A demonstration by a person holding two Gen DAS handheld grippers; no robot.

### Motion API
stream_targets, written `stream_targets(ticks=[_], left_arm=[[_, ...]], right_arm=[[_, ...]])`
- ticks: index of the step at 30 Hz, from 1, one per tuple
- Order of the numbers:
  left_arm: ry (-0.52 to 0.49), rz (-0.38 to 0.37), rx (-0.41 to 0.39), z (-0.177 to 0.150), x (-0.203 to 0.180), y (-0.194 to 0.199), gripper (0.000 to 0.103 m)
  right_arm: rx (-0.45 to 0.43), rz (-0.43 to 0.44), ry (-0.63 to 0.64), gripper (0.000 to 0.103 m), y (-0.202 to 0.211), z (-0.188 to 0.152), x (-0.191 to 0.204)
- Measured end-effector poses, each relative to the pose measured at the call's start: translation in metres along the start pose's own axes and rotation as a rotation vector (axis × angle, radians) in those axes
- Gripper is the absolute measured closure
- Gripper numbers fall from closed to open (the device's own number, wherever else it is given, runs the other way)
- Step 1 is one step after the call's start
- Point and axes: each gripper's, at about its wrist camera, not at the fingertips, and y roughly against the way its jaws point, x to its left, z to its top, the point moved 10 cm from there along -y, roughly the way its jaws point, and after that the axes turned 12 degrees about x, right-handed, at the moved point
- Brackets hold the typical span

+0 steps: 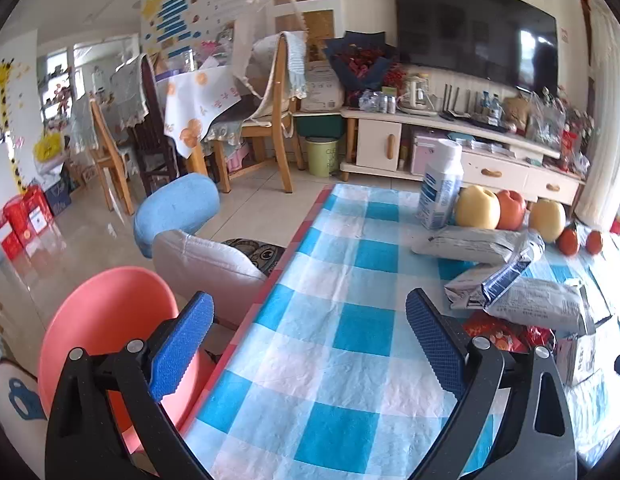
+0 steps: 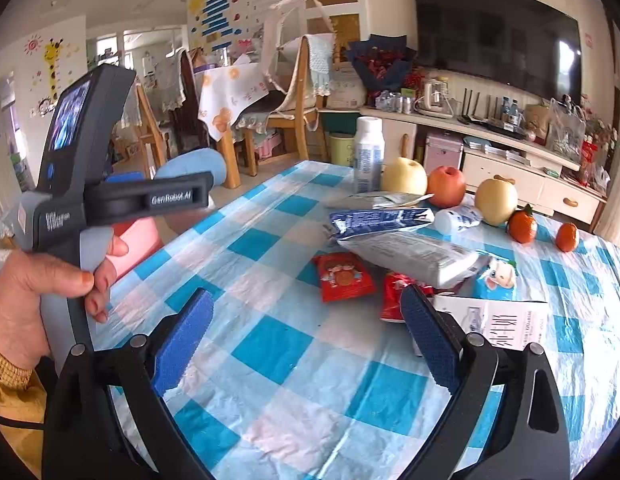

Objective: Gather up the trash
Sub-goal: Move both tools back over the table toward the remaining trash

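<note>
Our left claw and right claw are both spread wide, empty; crumpled silver foil wrappers lie ahead-right of them on the blue-white checked tablecloth.

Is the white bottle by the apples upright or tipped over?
Upright. The white bottle stands on its base on the checked tablecloth, cap up, beside the yellow apple.

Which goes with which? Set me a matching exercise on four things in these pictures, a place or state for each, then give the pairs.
Things:
1. tall white bottle
2. small white bottle
3. red apple
4. right gripper

Place or state:
a. between two yellow fruits
b. open, holding nothing
c. standing upright
d. lying on its side

Pairs: 1-c, 2-d, 3-a, 4-b
</note>
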Motion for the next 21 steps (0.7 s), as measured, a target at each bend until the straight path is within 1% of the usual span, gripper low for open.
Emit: stream_targets(ticks=[4,13,19,21], left_arm=[[-0.059,-0.008,0.000,-0.002,-0.022,-0.001,0.007],[-0.141,-0.051,0.005,-0.009,-0.061,0.000,0.007],[-0.178,-0.093,0.007,-0.014,-0.081,0.000,0.007],[-0.190,-0.119,0.009,-0.015,-0.088,0.000,0.007]], right_arm=[[-0.018,-0.016,-0.034,0.008,0.006,0.001,-0.020],[-0.055,-0.031,-0.139,0.008,0.020,0.002,-0.068],[-0.091,-0.047,-0.212,0.008,0.033,0.004,-0.105],[-0.104,-0.053,-0.241,0.008,0.037,0.003,-0.119]])
